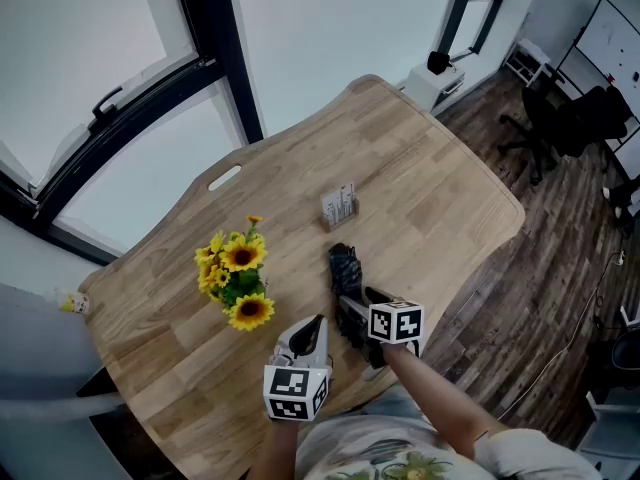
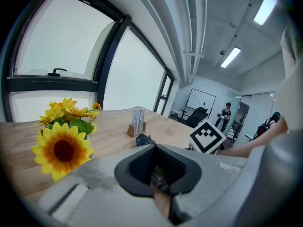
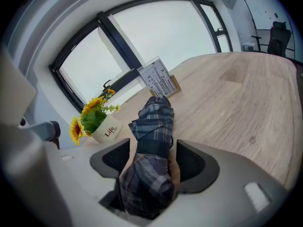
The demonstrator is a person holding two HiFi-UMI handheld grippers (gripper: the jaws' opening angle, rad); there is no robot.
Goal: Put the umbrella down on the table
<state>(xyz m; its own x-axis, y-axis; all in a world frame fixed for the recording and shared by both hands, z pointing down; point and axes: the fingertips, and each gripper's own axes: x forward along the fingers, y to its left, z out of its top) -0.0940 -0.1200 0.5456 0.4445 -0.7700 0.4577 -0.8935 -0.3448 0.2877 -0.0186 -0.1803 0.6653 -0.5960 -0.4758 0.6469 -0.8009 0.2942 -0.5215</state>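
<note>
A dark plaid folded umbrella (image 1: 344, 266) lies on the wooden table (image 1: 440, 188), pointing away from me towards the card holder. My right gripper (image 1: 358, 308) straddles its near end. In the right gripper view the umbrella (image 3: 154, 122) runs between the two dark pads (image 3: 113, 160), which stand apart from the cloth on both sides, so that gripper (image 3: 151, 161) is open. My left gripper (image 1: 312, 333) hovers near the table's front edge, left of the umbrella, with its fingers together and nothing in them. The left gripper view (image 2: 158, 174) shows the umbrella's tip (image 2: 142, 140) beyond the jaws.
A white pot of sunflowers (image 1: 238, 273) stands left of the umbrella. A small wooden card holder (image 1: 340, 208) sits just beyond its far end. The table's right edge (image 1: 500, 238) drops to a wood floor with office chairs (image 1: 560, 118). Windows run along the far left side.
</note>
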